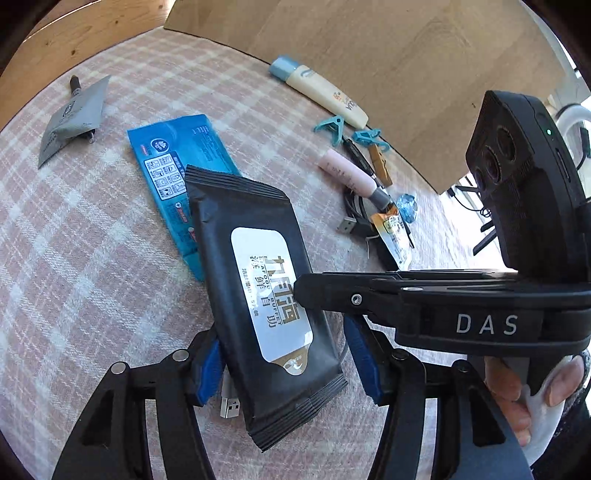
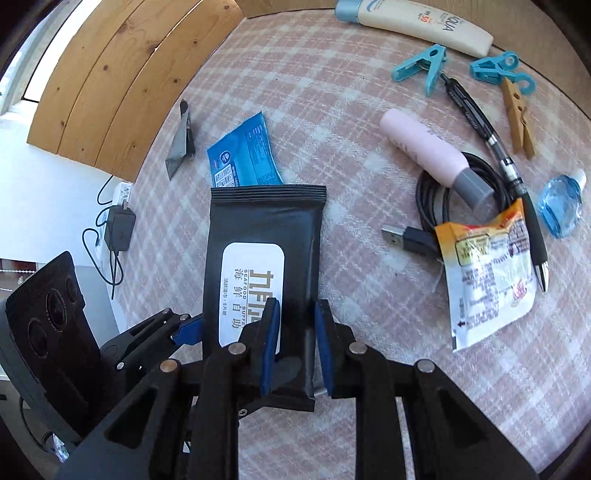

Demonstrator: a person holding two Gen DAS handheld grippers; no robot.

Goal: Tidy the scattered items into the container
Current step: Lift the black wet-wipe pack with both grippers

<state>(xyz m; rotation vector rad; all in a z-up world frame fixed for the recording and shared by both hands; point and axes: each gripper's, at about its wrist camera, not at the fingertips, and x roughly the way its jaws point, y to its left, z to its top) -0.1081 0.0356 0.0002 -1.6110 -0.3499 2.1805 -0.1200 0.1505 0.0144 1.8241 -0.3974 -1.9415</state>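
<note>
A black wet-wipes pack [image 1: 258, 277] [image 2: 258, 229] with a white label is held over the pink checked cloth [image 1: 74, 258]. My right gripper [image 2: 297, 306] is shut on its near right corner, both blue pads pressing it. In the left wrist view the right gripper [image 1: 301, 291] reaches in from the right across the label. My left gripper [image 1: 283, 332] stands open around the pack's near end; its right pad is clear of the pack and its left pad is at the edge. No container shows in either view.
A blue wipes pack [image 2: 243, 158] lies past the black one, with a grey sachet [image 1: 72, 118] beyond. To the right lie a sunscreen tube [image 2: 424, 22], teal clips [image 2: 424, 70], pink tube [image 2: 424, 147], USB cable [image 2: 424, 192], snack sachet [image 2: 487, 273] and blue bottle [image 2: 561, 206]. A USB plug [image 1: 231, 406] pokes out under the pack.
</note>
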